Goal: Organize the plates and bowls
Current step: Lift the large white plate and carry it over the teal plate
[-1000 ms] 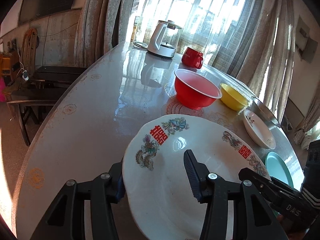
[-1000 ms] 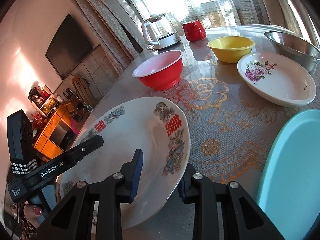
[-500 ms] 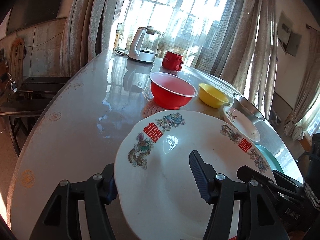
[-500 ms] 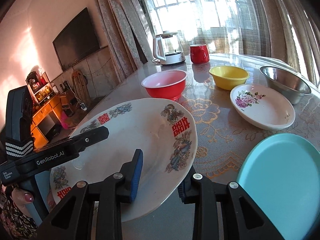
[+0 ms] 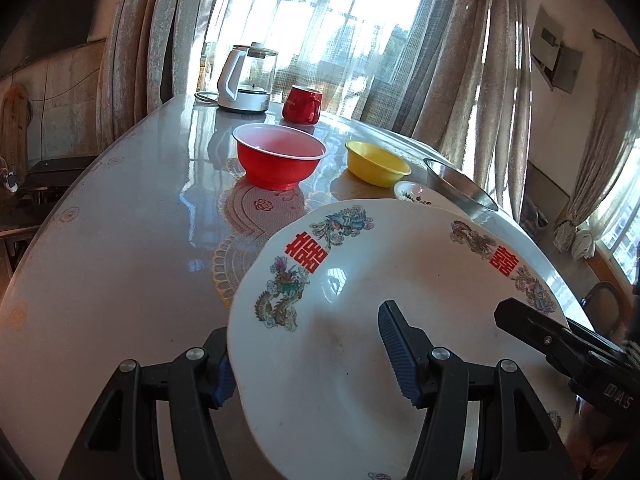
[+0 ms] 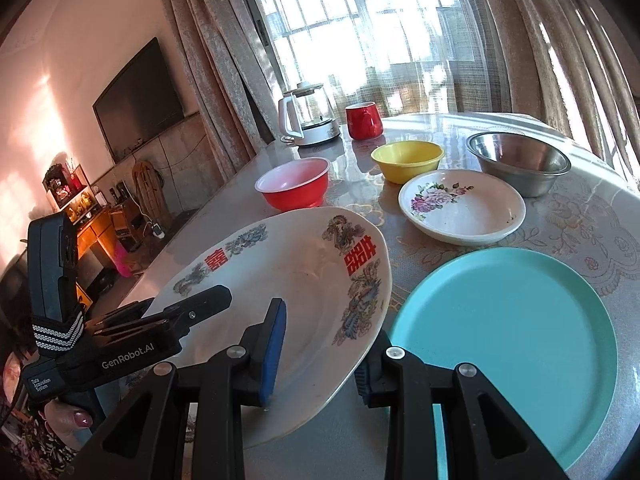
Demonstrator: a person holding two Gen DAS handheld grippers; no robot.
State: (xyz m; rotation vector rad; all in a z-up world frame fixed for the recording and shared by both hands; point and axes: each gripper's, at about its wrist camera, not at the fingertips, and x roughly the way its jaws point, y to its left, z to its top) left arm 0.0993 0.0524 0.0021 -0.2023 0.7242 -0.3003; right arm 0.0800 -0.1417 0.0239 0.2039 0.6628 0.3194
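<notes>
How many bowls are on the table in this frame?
3. The red plastic bowl stands nearest the kettle side, the yellow bowl to its right, and the stainless steel bowl farthest right. The lifted plate might hide others.

Black claws [image 6: 316, 356] with blue ribbed pads [image 5: 394, 354] and silver screws.

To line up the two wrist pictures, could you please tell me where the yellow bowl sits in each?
Left wrist: yellow bowl right of centre, upper half, right of the red bowl.
Right wrist: yellow bowl right of centre, upper half, behind the flowered plate.
Shared landmark: the red mug beside the kettle.
</notes>
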